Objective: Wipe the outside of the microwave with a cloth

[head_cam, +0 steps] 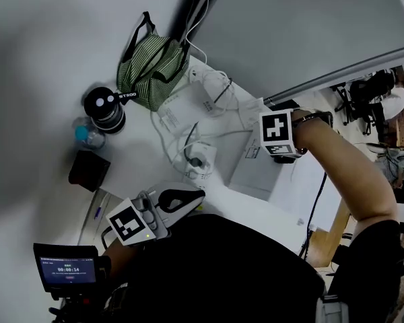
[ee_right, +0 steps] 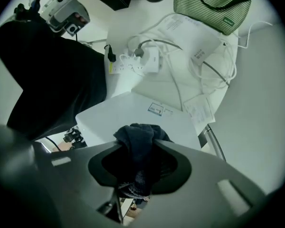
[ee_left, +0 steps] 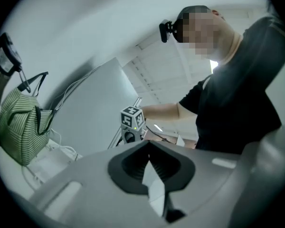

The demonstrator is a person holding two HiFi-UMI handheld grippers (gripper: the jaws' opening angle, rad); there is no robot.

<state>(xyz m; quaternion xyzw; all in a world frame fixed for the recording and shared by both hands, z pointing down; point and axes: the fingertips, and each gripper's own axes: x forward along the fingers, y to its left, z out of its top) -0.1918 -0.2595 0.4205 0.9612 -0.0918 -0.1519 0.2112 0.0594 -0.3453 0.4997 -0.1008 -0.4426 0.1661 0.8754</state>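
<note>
The white microwave stands at the table's right end, and its flat top carries a small label. My right gripper is shut on a dark blue cloth, bunched between the jaws just above the microwave's top near its edge. In the head view only the marker cube of the right gripper shows; the cloth is hidden beneath it. My left gripper hovers near the person's body, left of the microwave. In its own view the left gripper is shut and holds nothing; the right gripper shows beyond it.
A green striped bag, a black round device, a water bottle and a black box sit on the white table. A power strip with tangled cables lies beside the microwave. A grey partition rises behind it.
</note>
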